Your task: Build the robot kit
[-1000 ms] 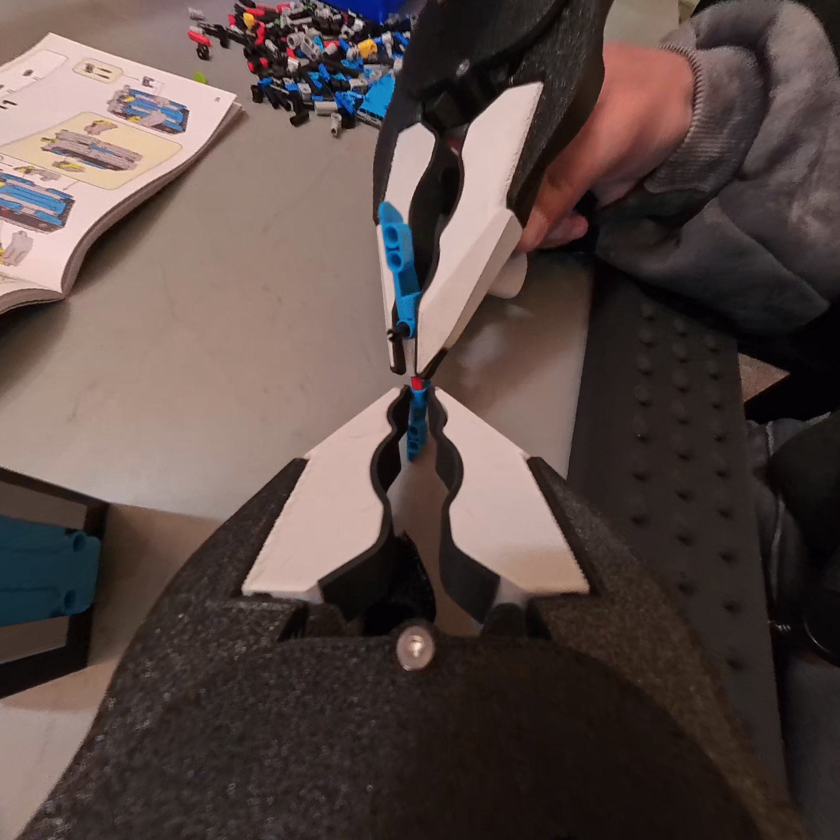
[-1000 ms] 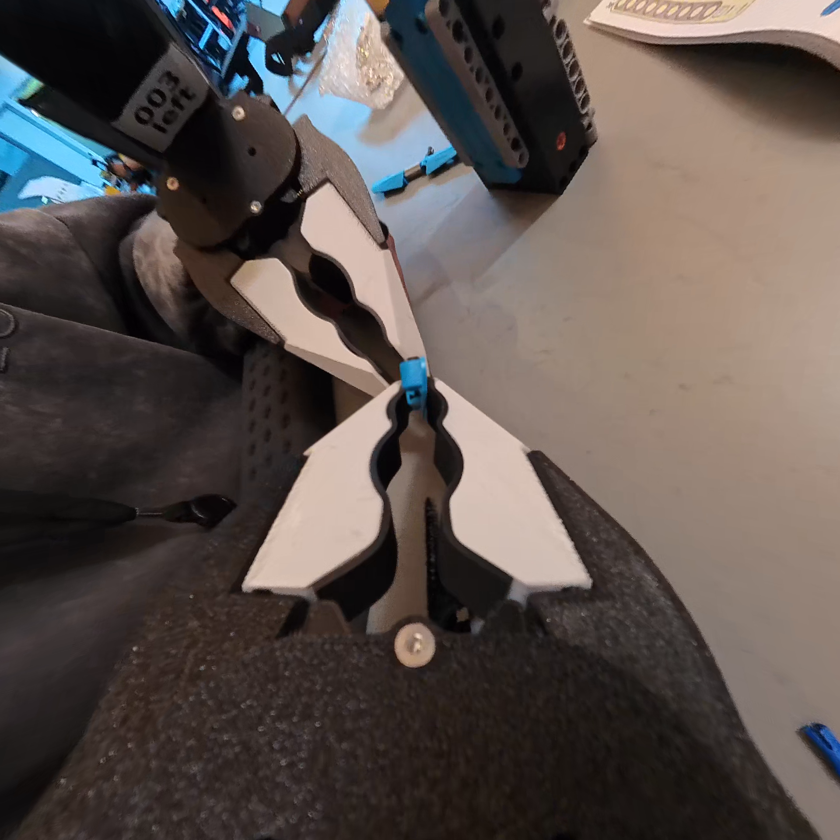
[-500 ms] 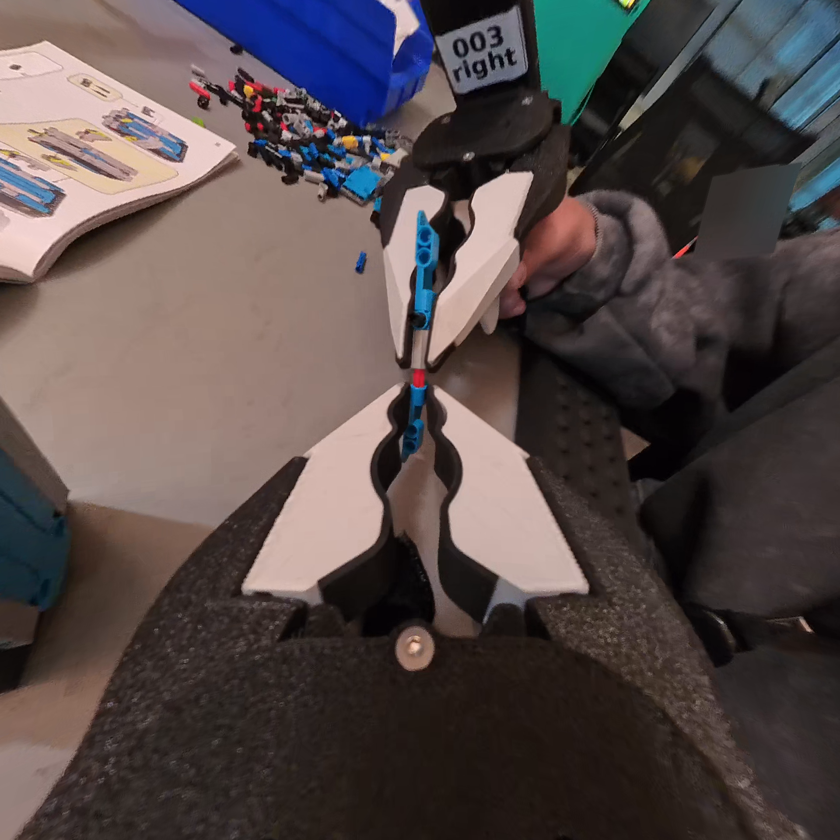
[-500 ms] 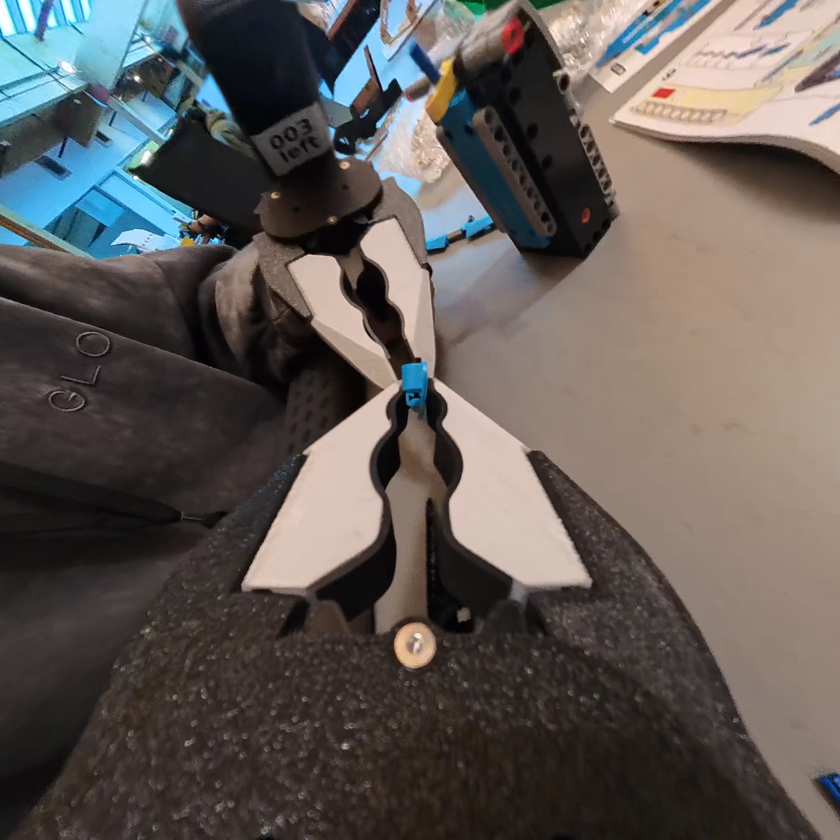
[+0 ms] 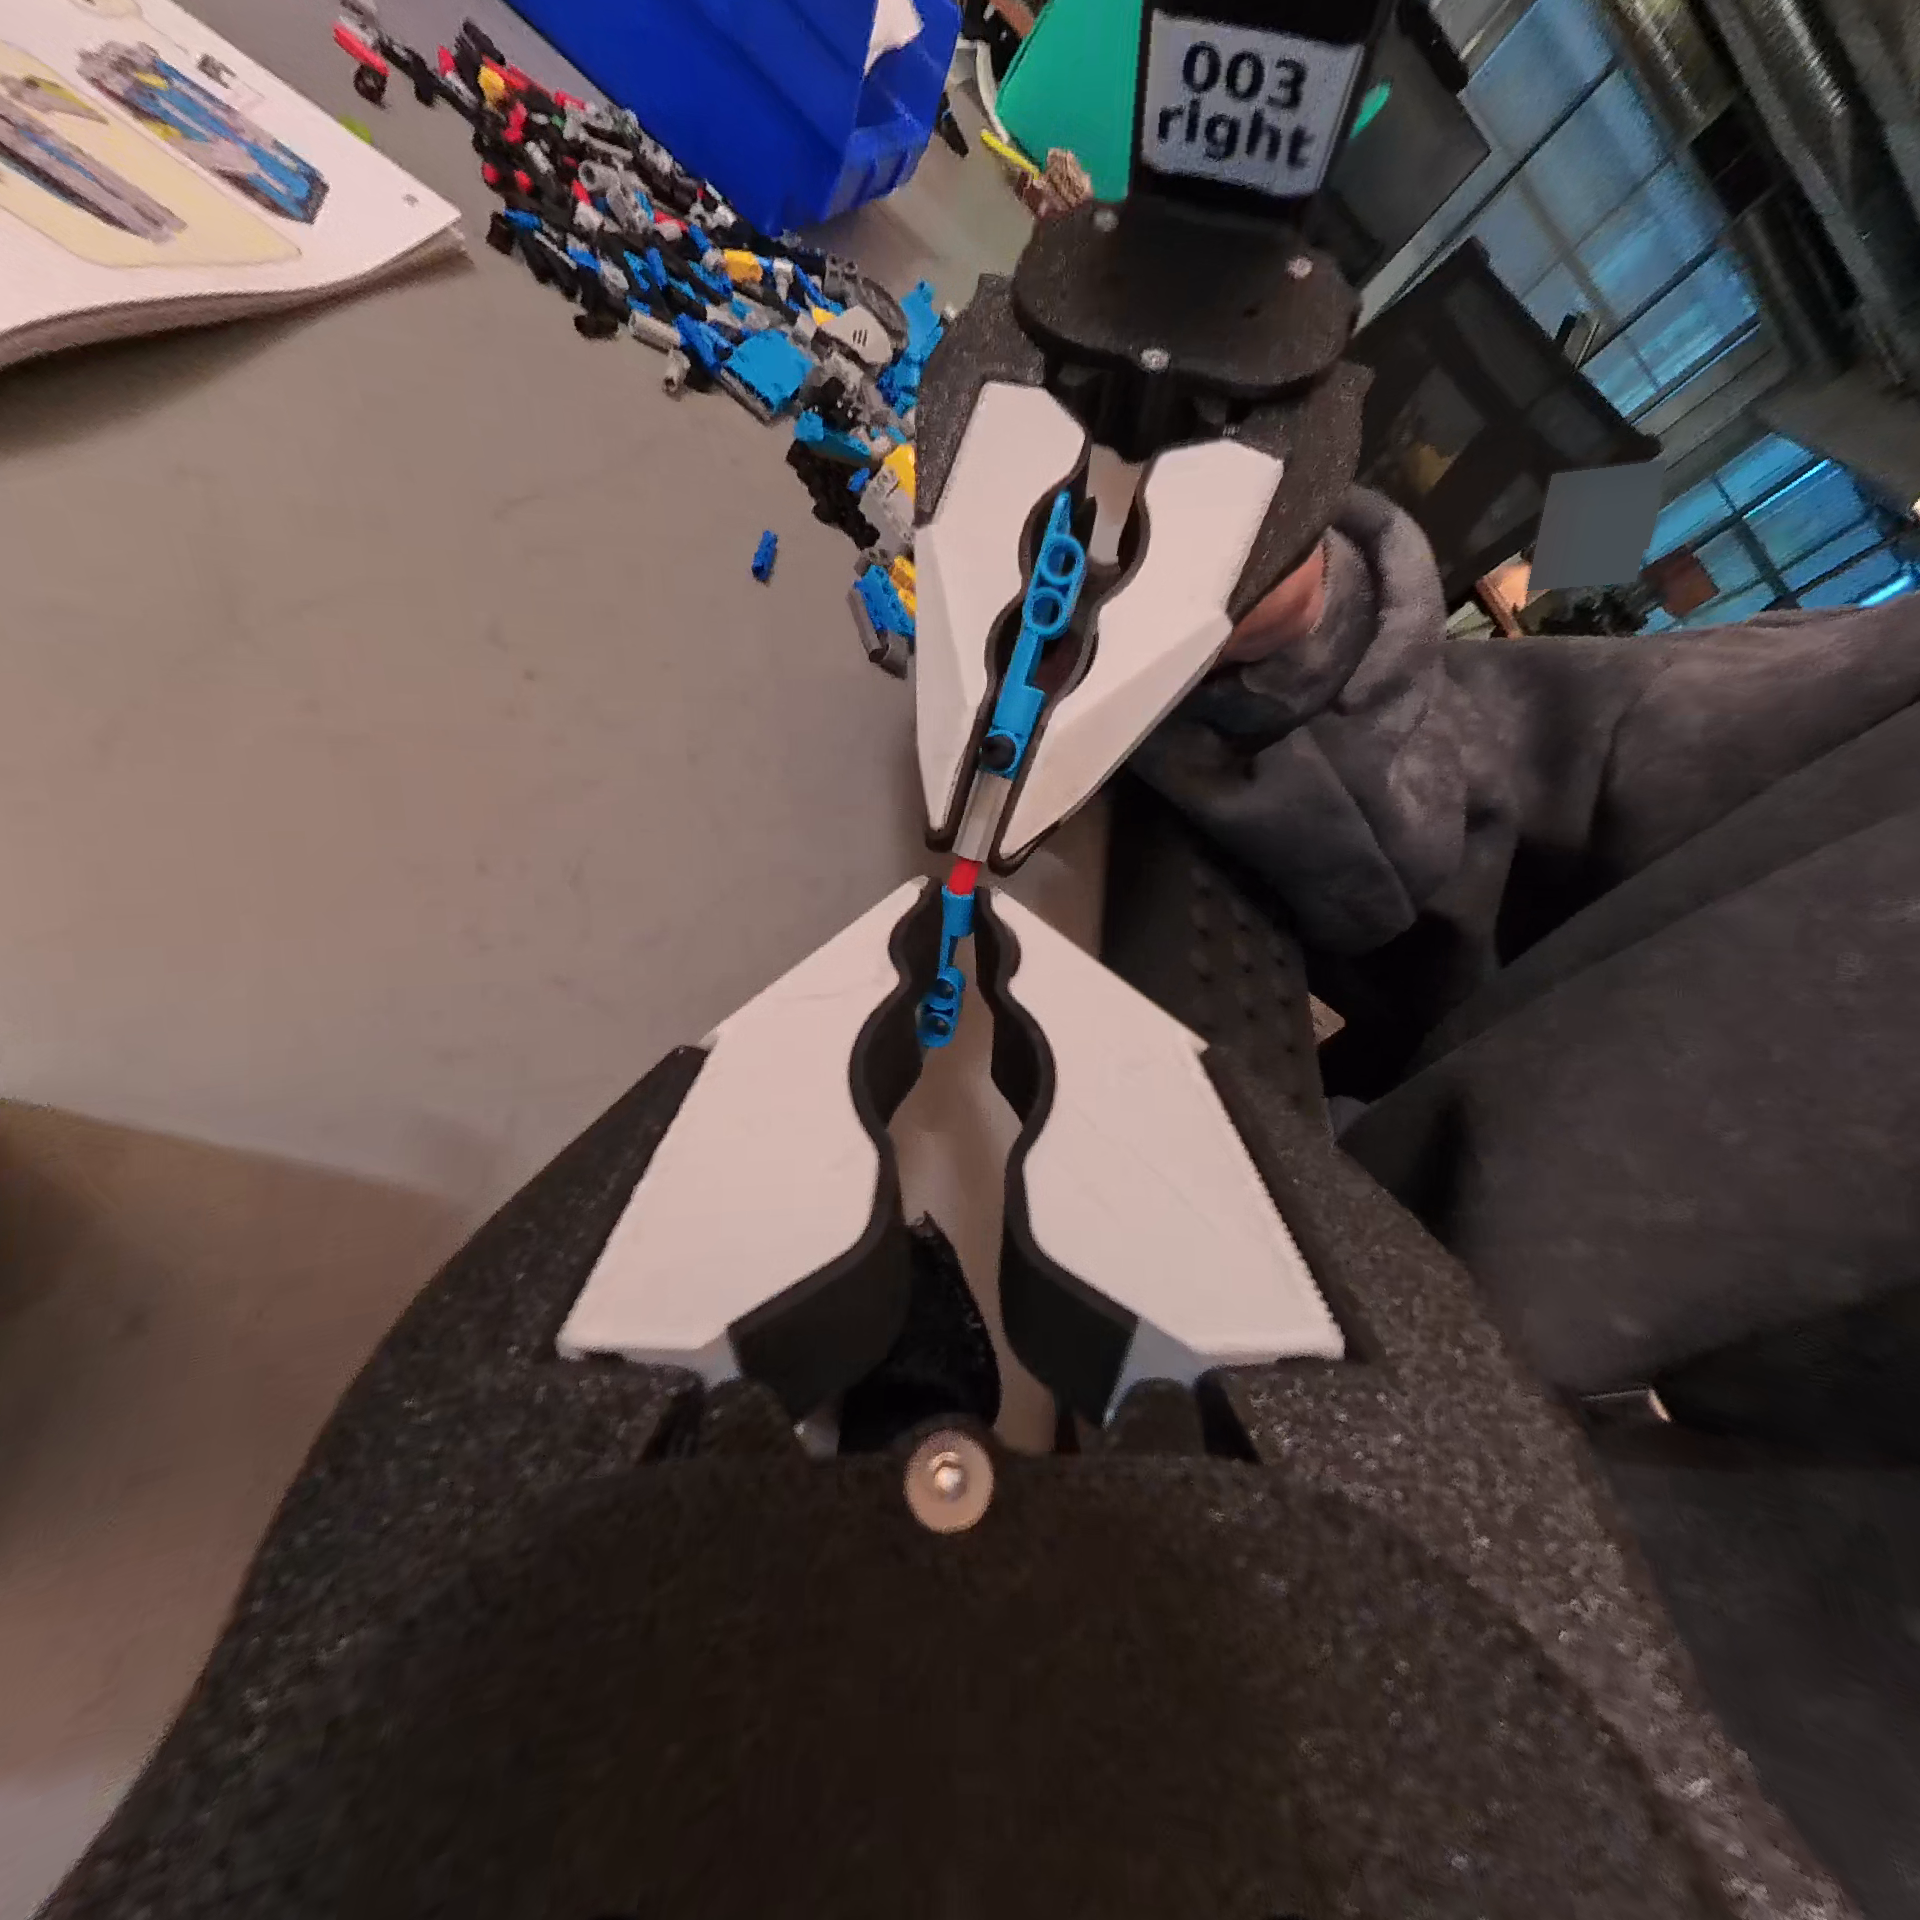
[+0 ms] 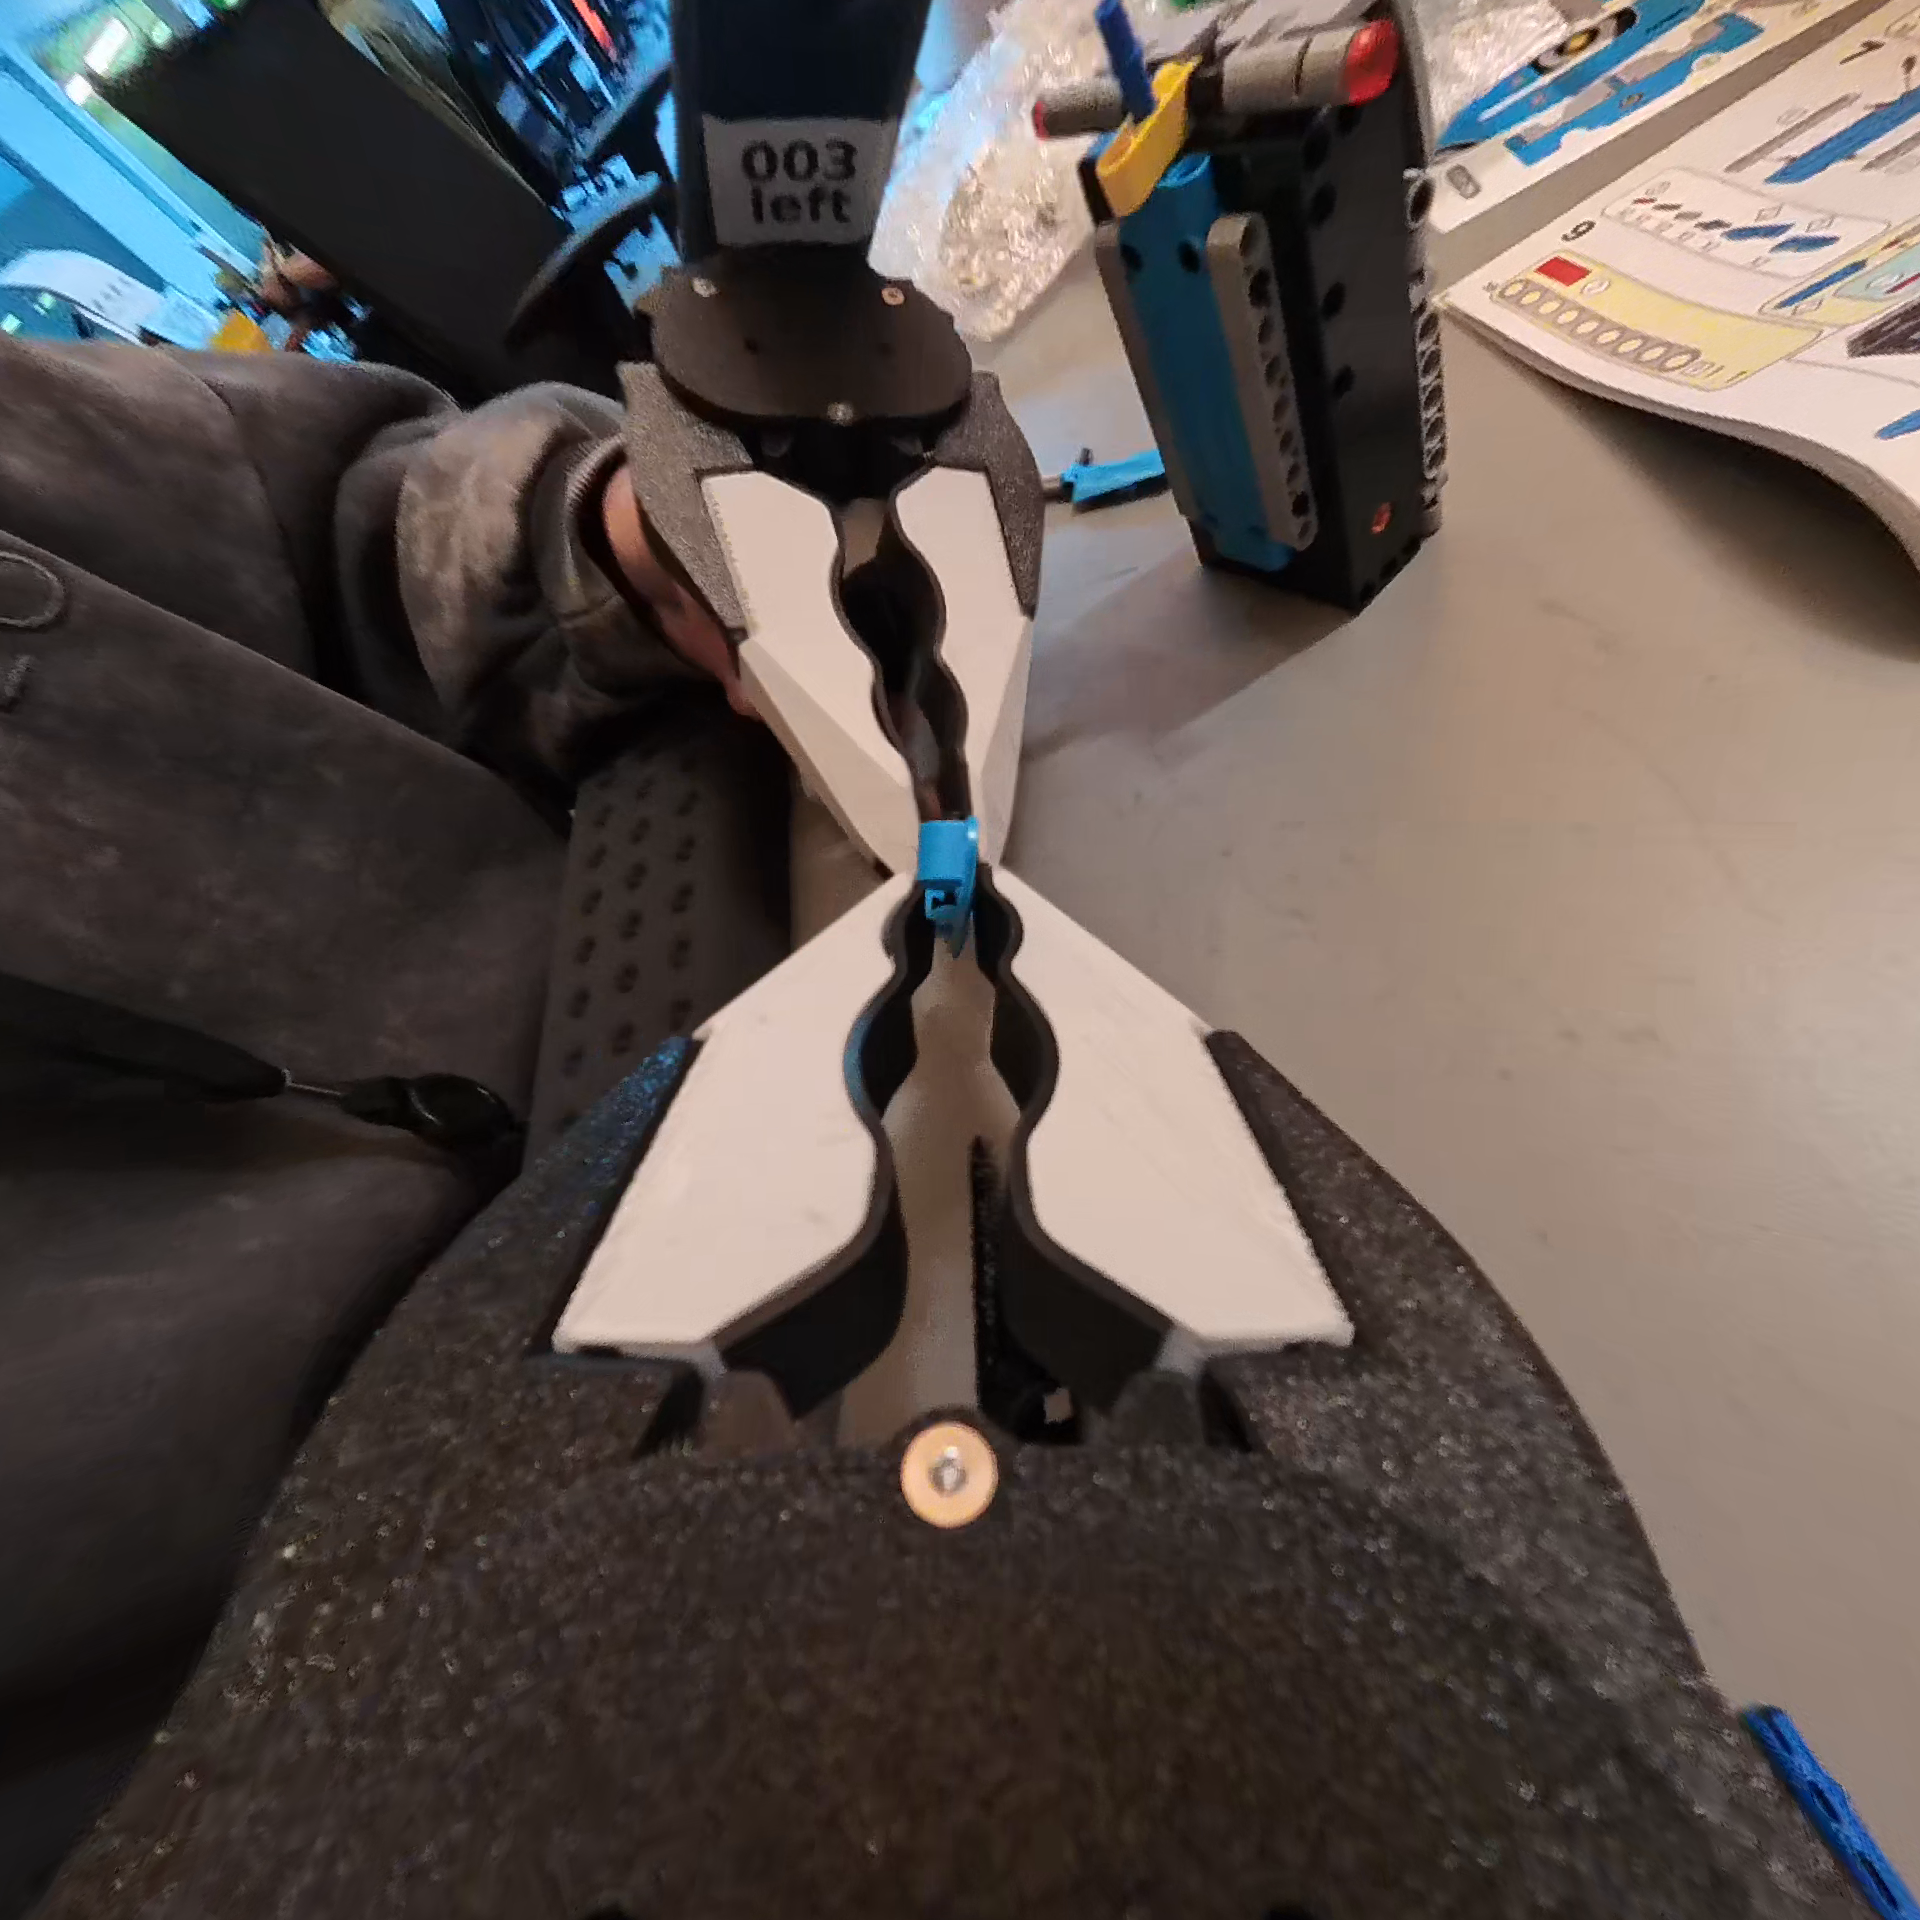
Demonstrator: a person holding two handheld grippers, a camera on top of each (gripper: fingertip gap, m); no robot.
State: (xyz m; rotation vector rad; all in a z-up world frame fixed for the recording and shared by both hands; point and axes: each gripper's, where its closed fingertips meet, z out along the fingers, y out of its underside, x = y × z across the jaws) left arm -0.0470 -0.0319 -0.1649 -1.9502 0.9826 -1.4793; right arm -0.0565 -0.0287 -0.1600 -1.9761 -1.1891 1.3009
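Observation:
In the left wrist view my left gripper is shut on a small blue connector with a red tip sticking out past the fingertips. My right gripper faces it tip to tip, shut on a long blue beam with a grey axle at its tips. The red tip meets the axle end. In the right wrist view my right gripper shows a blue piece at its tips, against the left gripper. Both are held above the grey table.
A pile of loose small pieces lies before a blue bin. An open instruction booklet lies far left. A part-built blue and black model stands behind the left gripper. A person's grey sleeves and a dotted black mat line the table edge. Less than 4 cm separates the two grippers' tips.
Both grippers have tilted up and come into line, tip to tip. The right gripper's blue beam now points straight at the left's connector. Both stayed shut.

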